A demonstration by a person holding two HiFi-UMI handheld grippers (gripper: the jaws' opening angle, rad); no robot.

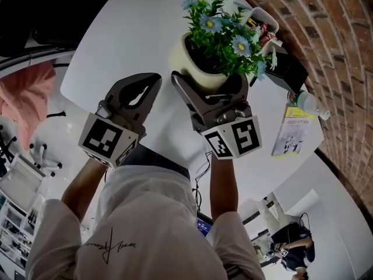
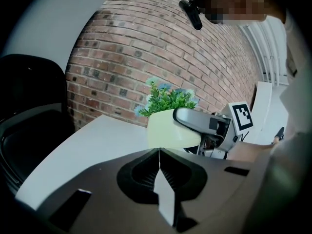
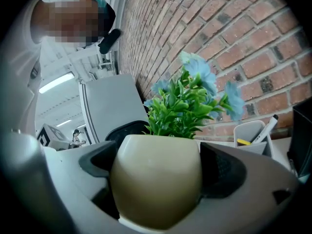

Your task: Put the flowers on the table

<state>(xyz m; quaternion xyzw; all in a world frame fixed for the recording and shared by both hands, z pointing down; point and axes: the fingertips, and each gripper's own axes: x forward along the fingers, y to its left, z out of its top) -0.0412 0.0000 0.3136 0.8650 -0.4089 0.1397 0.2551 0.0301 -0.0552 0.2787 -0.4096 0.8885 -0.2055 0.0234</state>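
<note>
In the head view, the right tool [image 1: 208, 81] clasps the cream pot [image 1: 198, 63] of blue flowers [image 1: 224, 25] over the far right of the white desk [image 1: 134, 34], beside the brick wall [image 1: 326, 39]. Whether the pot touches the desk is unclear. The left tool [image 1: 147, 85] is just to the left. In the left gripper view its jaws are pressed together, empty. In the right gripper view the pot sits wedged between both jaws.

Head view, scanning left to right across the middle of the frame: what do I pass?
pink fabric → left gripper → right gripper clamped on the flower pot → booklet → brick wall
</note>
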